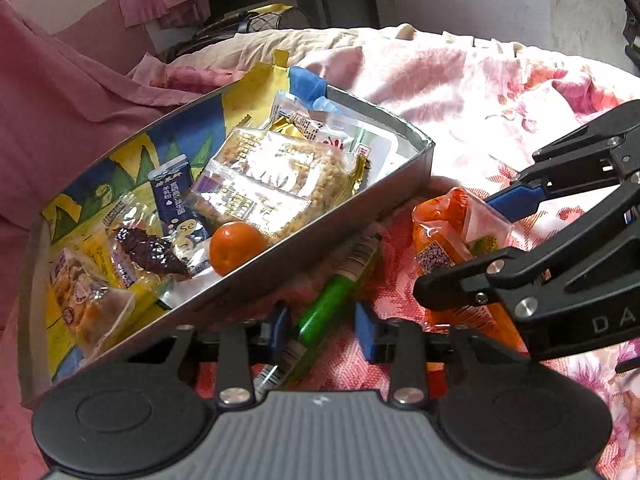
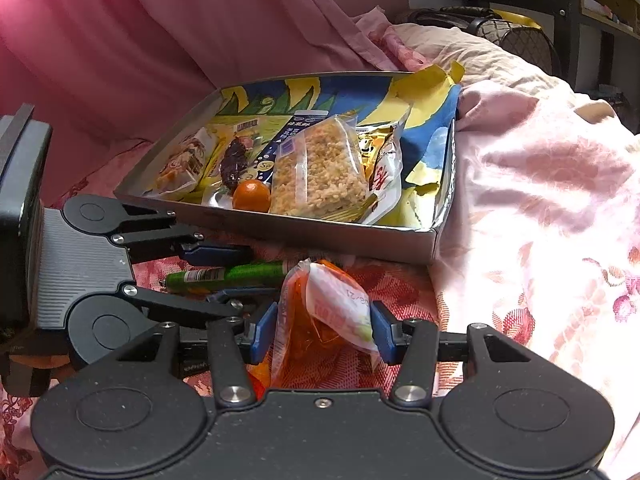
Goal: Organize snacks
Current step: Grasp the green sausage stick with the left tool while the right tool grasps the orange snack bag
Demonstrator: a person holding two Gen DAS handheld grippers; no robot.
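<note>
Left gripper [image 1: 322, 330] fingers straddling the green snack stick [image 1: 325, 312] on the floral bedspread [image 1: 500, 92], contact unclear. Right gripper [image 2: 324, 330] fingers clamped on the orange snack packet [image 2: 320, 320], just near of the snack-filled box [image 2: 280, 228].

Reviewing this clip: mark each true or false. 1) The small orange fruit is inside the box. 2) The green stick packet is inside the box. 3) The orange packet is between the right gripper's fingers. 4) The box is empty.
1) True: the orange fruit lies in the box.
2) False: the green stick packet lies outside it on the floral blanket, between the left gripper's fingers.
3) True: the orange packet sits between the right gripper's fingers.
4) False: it holds several snacks.
</note>
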